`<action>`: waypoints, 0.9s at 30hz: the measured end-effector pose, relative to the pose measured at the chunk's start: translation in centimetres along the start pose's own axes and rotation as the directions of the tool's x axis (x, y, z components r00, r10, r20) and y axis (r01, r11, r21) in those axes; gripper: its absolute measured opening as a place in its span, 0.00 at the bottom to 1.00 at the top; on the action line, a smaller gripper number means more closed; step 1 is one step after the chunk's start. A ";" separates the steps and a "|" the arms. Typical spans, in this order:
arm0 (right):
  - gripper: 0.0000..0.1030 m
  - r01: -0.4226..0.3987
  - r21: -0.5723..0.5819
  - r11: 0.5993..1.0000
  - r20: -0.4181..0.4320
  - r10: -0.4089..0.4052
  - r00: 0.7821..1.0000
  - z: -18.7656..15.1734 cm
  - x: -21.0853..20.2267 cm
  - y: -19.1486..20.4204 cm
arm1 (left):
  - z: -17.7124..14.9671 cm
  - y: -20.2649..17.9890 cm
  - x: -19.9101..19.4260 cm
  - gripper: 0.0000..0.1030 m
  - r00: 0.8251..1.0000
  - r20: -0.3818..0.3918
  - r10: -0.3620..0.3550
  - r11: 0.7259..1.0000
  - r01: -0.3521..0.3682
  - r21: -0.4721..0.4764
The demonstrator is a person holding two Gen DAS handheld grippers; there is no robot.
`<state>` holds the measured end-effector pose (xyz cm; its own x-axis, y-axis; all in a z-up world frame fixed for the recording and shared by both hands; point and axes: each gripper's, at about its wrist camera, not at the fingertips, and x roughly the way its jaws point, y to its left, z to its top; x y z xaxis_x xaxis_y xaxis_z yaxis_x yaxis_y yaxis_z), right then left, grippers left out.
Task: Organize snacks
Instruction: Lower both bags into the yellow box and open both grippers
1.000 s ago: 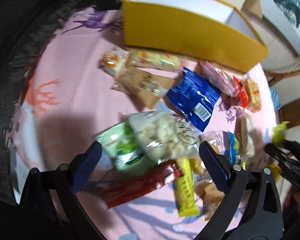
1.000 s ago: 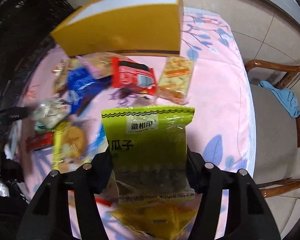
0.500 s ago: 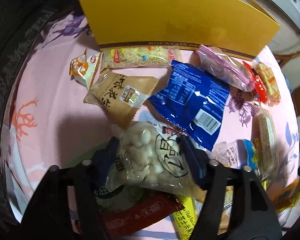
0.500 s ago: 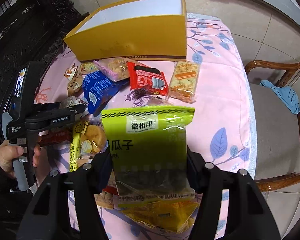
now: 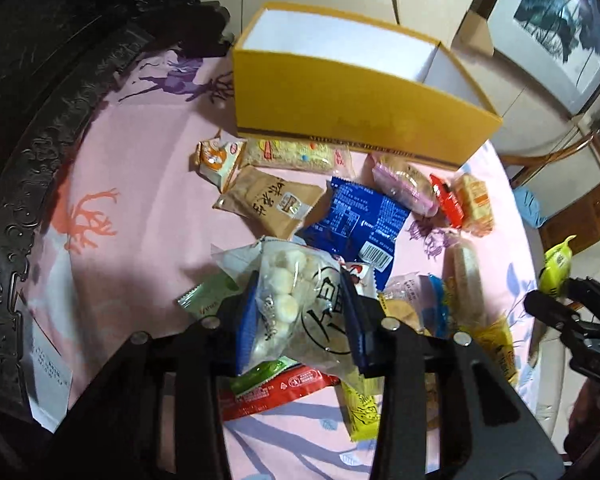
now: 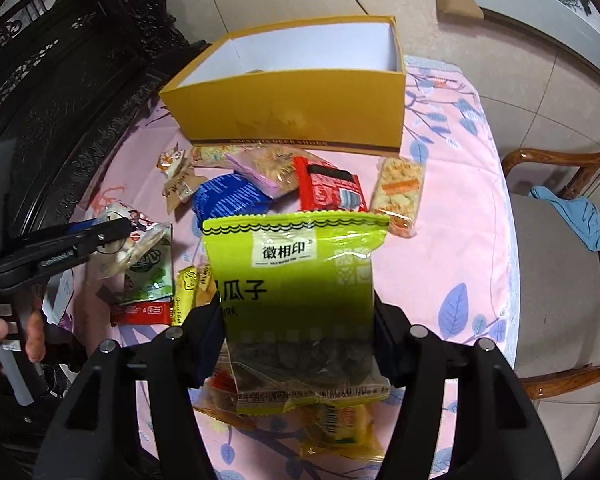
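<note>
A clear bag of white round snacks (image 5: 288, 308) sits between the blue pads of my left gripper (image 5: 300, 280), raised a little off the pile. The jaws are closing and press on its sides. In the right wrist view the left gripper (image 6: 120, 232) holds that bag (image 6: 128, 240) at the left. My right gripper (image 6: 298, 312) is shut on a green bag of melon seeds (image 6: 296, 256), held above the table. The open yellow box (image 5: 340, 112) (image 6: 300, 112) stands at the far side, its white inside almost bare.
Several snacks lie on the pink tablecloth (image 5: 140, 184): a blue packet (image 5: 356, 220), a tan packet (image 5: 272, 204), a red bar (image 5: 276, 390), a yellow bar (image 5: 362, 408). Dark carved furniture (image 5: 40, 100) borders the left; a wooden chair (image 6: 560, 280) stands right.
My left gripper went from wide open above the pile to closed around the clear bag, then lifted it. The right gripper rose slightly with the green bag.
</note>
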<state>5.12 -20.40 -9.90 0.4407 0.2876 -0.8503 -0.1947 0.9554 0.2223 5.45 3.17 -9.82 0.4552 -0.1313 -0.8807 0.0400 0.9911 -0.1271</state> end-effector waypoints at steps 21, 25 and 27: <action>0.61 0.010 -0.081 0.997 0.184 0.005 0.983 16.2 0.1 2.5 | 15.9 -3.9 -2.4 0.38 0.981 0.194 0.002 1.000 -0.007 0.025; 0.61 0.035 -0.101 0.994 0.207 -0.014 0.978 20.0 0.5 2.6 | 19.7 -4.3 -1.2 0.38 0.979 0.200 0.021 0.999 -0.028 0.034; 0.61 0.045 -0.106 0.993 0.212 -0.022 0.977 21.6 0.8 2.3 | 21.1 -4.4 -0.7 0.38 0.979 0.204 0.024 0.999 -0.031 0.035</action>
<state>23.94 -16.47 0.27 0.6207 0.2748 -0.7343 -0.2667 0.9547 0.1318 23.70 -0.58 0.97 0.6280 -0.1005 -0.7717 0.0565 0.9949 -0.0836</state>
